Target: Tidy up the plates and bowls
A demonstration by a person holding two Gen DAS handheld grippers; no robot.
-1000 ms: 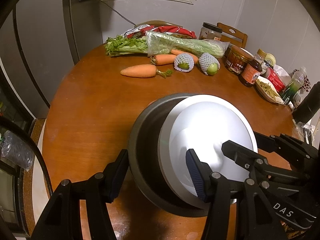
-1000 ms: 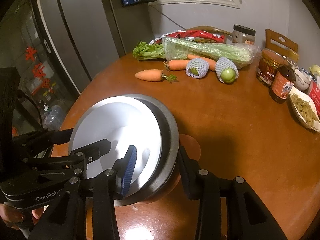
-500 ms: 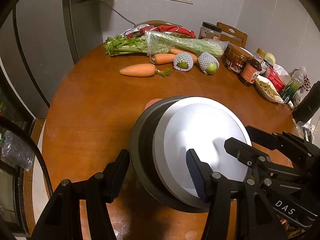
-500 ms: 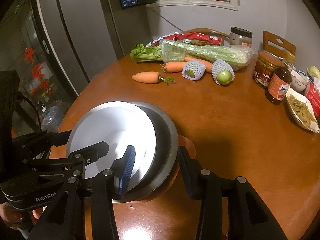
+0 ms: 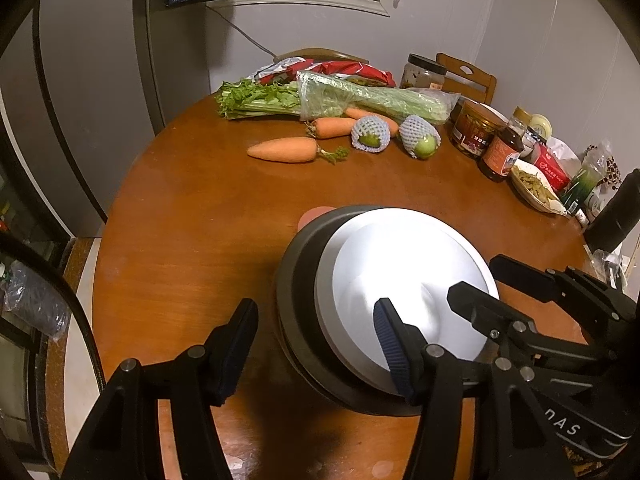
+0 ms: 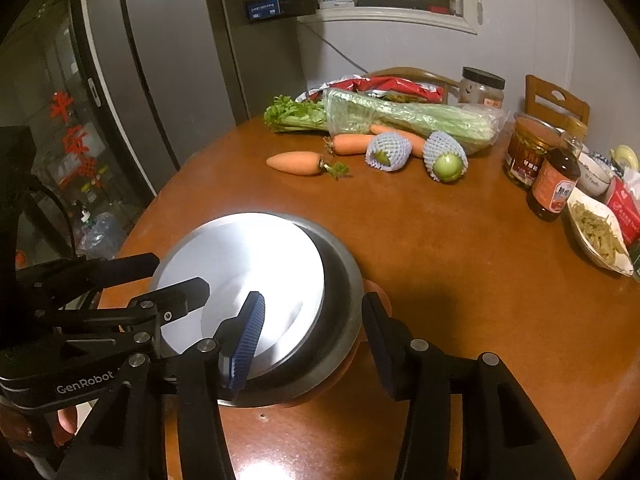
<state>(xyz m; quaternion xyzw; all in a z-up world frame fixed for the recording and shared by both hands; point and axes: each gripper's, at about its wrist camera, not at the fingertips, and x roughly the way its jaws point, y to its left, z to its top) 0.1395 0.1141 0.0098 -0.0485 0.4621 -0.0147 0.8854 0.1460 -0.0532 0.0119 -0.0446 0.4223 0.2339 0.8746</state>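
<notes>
Both grippers stand with jaws apart around the near-edge stack: the left gripper (image 5: 316, 344) and right gripper (image 6: 314, 326) each straddle the rim of the white plate (image 5: 400, 280) nested in the dark bowl (image 5: 300, 280). The stack rests on the round wooden table (image 5: 200, 220); beyond lie a carrot (image 5: 284, 149), netted fruits (image 5: 370, 134) and bagged celery (image 5: 360, 98).

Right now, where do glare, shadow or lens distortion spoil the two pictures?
Left wrist view: strong glare washes out the white plate, the left claw casts a dark shadow on the table, and the fisheye bends the wall edges. Right wrist view: the same plate is blown out, a lamp reflection shines on the table near the bottom edge, and the corners are black.
</notes>
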